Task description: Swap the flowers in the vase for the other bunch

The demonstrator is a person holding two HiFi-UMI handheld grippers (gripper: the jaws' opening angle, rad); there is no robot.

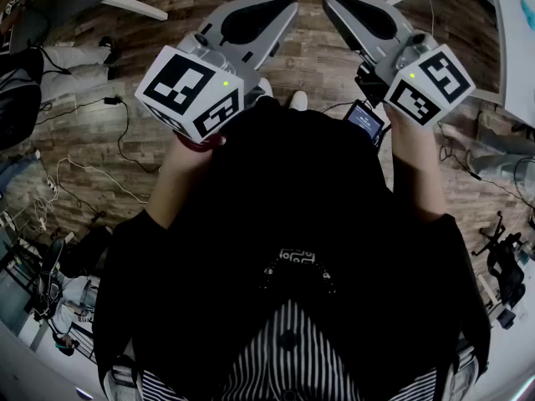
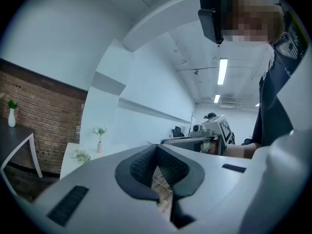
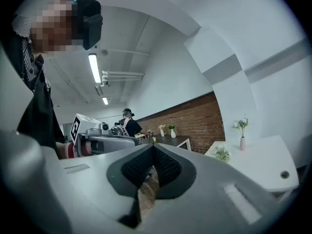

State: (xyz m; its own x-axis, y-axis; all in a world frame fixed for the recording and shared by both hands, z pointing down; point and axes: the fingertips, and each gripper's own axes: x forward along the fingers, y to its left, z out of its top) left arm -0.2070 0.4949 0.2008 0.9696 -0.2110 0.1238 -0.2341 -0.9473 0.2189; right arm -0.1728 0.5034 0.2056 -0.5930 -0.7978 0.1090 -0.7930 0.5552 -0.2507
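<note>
Here, left tool (image 2: 157, 149), right tool (image 3: 153, 148), two, closed.

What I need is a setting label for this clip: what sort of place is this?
Likely an open office or lab: wood-look floor, white table, brick wall and a ceiling strip light.

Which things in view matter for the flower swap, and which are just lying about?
Job: pale pink vase holding white flowers; loose green bunch lying nearby.
Lying about: white vase with green sprig on dark table; black floor cables.
</note>
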